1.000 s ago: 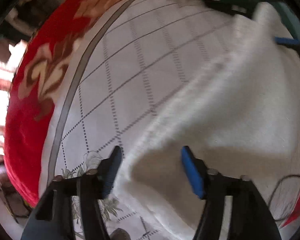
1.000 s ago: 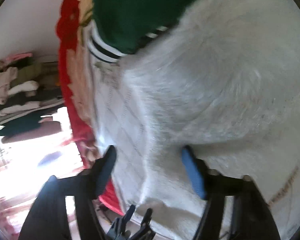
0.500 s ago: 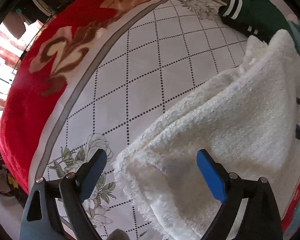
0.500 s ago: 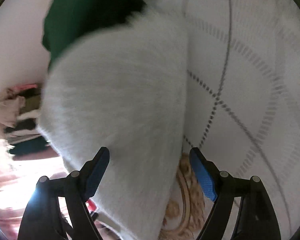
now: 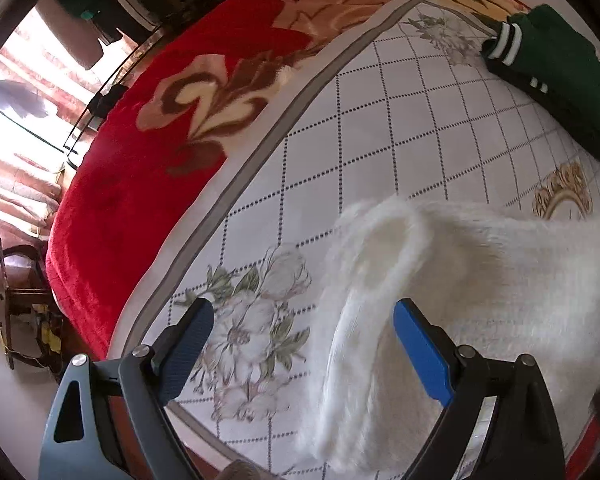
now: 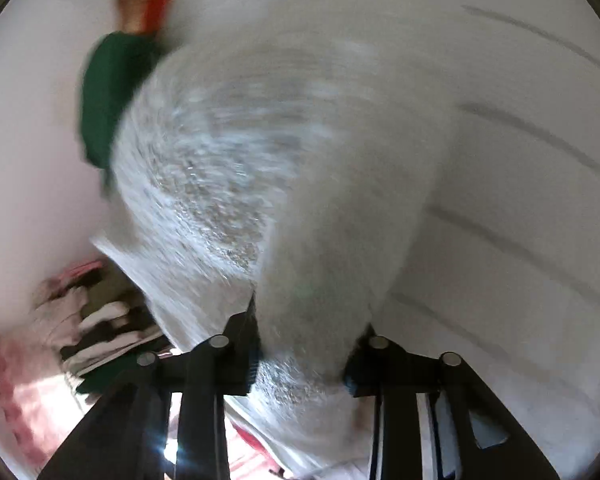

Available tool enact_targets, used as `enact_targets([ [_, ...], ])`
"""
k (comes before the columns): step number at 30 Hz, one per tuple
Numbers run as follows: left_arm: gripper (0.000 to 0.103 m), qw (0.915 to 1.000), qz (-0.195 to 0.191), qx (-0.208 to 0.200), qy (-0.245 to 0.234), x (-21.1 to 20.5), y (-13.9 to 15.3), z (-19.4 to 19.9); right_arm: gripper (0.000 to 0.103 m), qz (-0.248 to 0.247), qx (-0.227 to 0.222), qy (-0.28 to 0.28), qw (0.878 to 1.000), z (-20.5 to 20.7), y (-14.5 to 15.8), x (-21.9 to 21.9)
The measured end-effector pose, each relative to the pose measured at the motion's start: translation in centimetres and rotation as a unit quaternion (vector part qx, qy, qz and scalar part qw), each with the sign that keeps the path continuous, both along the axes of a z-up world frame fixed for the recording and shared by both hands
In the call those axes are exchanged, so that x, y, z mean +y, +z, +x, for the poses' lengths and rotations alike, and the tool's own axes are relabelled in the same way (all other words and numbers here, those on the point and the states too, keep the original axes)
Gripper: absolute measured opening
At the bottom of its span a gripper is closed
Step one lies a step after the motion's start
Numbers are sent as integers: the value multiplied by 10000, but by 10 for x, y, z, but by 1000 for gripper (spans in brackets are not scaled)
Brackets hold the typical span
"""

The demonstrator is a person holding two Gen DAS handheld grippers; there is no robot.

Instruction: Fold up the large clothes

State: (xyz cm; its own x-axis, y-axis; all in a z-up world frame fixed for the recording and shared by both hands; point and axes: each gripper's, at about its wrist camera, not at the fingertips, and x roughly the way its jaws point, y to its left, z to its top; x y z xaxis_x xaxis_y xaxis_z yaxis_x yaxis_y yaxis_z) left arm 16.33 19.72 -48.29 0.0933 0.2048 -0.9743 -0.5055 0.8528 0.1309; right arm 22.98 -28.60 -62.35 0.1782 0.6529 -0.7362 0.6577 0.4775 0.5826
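A fluffy white garment [image 5: 480, 272] lies on the white quilted bed cover [image 5: 380, 112], its rolled edge curling up at the front. My left gripper [image 5: 300, 344] is open just above the cover; the garment's edge hangs between its blue pads [image 5: 418, 344], untouched. In the blurred right wrist view the same white garment [image 6: 300, 168] fills the frame, and my right gripper [image 6: 304, 344] has closed in on a bunch of it.
A folded green garment with white stripes [image 5: 556, 76] lies at the far right of the bed and shows in the right wrist view [image 6: 108, 92]. A red floral blanket [image 5: 148, 152] covers the bed's left side. A wooden chair [image 5: 16, 300] stands on the floor.
The left gripper has pulled back toward the bed's front corner and stays open. The right gripper has swung round fast and narrowed from open onto the white garment.
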Motion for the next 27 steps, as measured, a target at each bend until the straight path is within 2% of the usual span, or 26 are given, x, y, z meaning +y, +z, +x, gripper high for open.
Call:
enact_targets([
  [1,92,10000,-1,11,-33,-1,0,-1,53,-58,256,55,9996,-17,-1,-7],
  [2,92,10000,-27,37,-83,-3,-2,-1,59,-173,588,157,9980,-35,-3,-15],
  [4,92,9998,-109,80,-142,-4,-9,5,60,-341,867,404,9948,-56,3,-28],
  [6,92,9991,-355,24,-238,-8,-13,14,65,-499,836,559,9937,-61,20,-34],
  [10,92,9968,-506,-105,-612,-26,-23,43,74,-1133,154,1090,9874,-36,79,-37],
  [12,92,9941,-618,-119,-886,-40,-35,63,76,-1450,-281,1411,9789,-16,107,-35],
  [15,90,9906,-813,42,-1102,-53,-57,84,82,-1670,-1024,1910,9618,34,134,-26],
  [17,78,9892,-882,119,-1162,-58,-69,93,83,-1599,-1399,2353,9484,67,136,-7],
  [19,27,9889,-852,107,-1210,-62,-74,97,83,-1529,-1644,2939,9291,98,133,15],
  [21,6,9884,-850,-42,-1261,-67,-70,97,83,-1255,-1782,3519,9103,126,127,42],
  [22,5,9889,-758,-127,-1271,-70,-66,96,82,-1145,-1690,4009,8931,138,117,61],
  [23,4,9892,-676,-224,-1279,-72,-60,95,69,-1048,-1611,4368,8788,145,101,91],
  [24,3,9892,-585,-394,-1286,-73,-51,91,54,-1164,-1625,4740,8576,146,97,106],
  [25,3,9892,-553,-509,-1261,-73,-44,88,27,-1575,-1716,4935,8380,144,97,114],
  [26,3,9892,-547,-621,-1210,-71,-37,85,14,-1668,-1760,4989,8320,143,97,118],
  [27,3,9896,-547,-761,-1088,-66,-28,81,10,-1607,-1794,4948,8350,141,96,115],
])
